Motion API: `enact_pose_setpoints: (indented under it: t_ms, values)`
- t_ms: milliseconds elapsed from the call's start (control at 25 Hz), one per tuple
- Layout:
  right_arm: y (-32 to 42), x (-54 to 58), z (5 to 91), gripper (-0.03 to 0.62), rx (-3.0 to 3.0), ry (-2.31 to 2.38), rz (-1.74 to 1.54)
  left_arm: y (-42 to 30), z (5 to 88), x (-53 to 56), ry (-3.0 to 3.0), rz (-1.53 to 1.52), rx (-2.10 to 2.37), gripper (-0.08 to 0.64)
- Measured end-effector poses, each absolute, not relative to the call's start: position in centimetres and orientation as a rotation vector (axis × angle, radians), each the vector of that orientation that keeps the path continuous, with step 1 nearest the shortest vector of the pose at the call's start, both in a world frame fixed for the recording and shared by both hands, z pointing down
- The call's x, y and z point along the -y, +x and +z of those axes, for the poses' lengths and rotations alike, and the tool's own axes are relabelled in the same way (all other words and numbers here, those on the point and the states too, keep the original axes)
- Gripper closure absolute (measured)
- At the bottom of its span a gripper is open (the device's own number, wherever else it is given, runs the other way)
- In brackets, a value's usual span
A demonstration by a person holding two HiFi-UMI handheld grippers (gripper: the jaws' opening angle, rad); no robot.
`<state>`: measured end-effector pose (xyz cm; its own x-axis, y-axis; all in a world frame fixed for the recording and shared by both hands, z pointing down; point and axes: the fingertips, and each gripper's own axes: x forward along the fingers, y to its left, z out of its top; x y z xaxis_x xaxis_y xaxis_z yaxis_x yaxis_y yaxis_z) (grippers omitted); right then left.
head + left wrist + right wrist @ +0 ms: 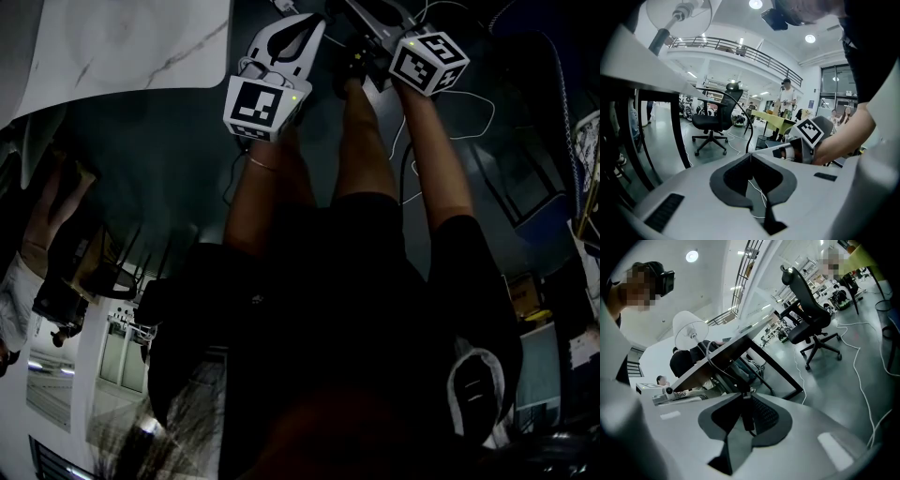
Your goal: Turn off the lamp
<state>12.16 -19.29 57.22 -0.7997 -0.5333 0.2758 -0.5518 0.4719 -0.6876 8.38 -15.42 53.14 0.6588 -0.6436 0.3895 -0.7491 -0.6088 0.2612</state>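
Note:
The lamp [690,332] has a white shade and stands on a table [733,348] up and to the left in the right gripper view. Its black cord [723,367] hangs down from the table edge to a black inline switch [747,414]. My right gripper [743,399] is shut on that switch, which lies upright between the pads. In the left gripper view the lamp shade [679,14] shows from below at the top left. My left gripper [751,157] is shut with its tips touching and nothing between them. It hovers left of the right gripper's marker cube [809,131].
The head view looks down on the person's legs, both grippers and the white marble table top [131,47]. A black office chair [809,319] stands on the grey floor, with white cables [862,380] trailing across it. People sit behind the table.

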Motion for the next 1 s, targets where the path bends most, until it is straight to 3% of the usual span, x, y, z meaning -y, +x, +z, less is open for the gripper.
enact_pose_setpoints:
  t_ms: [1000]
  values:
    - [11.7, 18.8, 58.5, 0.528, 2.627, 1.04, 1.201, 7.5, 53.1, 15.3, 2.448, 0.33, 1.133, 0.546]
